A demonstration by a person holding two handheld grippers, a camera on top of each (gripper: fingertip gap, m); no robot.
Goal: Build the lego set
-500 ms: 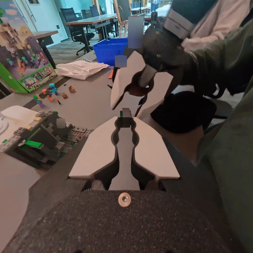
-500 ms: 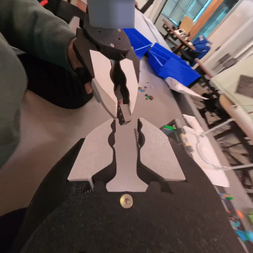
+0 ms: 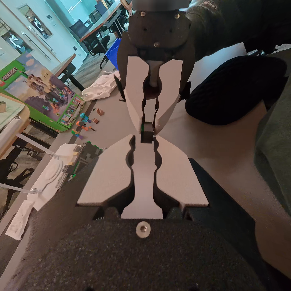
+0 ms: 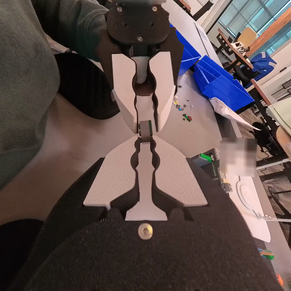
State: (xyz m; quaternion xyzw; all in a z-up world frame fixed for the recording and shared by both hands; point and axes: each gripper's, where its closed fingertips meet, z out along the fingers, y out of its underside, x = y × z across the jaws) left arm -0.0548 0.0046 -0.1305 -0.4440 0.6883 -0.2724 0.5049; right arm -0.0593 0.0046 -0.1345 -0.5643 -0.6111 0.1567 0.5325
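The two grippers met tip to tip above the grey table, each pinching the same small brick stack from opposite ends. In the left wrist view the left gripper had its jaws drawn in on the near end of the stack, while the right gripper came in from straight ahead with its tips pressed on the far end. The stack was a short column of dark grey blocks, squarish in section, with a thin strip of green along its left edge. In the right wrist view the same stack looked lighter grey on its facing side, with the green sliver on the right edge and darker studded bits on the left; the right gripper clamped its near end and the left gripper its far end. The stack was held in the air, clear of the table. To the left, the partly built model of grey, black and green bricks sat beside a white sheet. Farther back stood several small figures, a couple of brown pieces and the set's box. Loose small parts lay scattered near blue bins.
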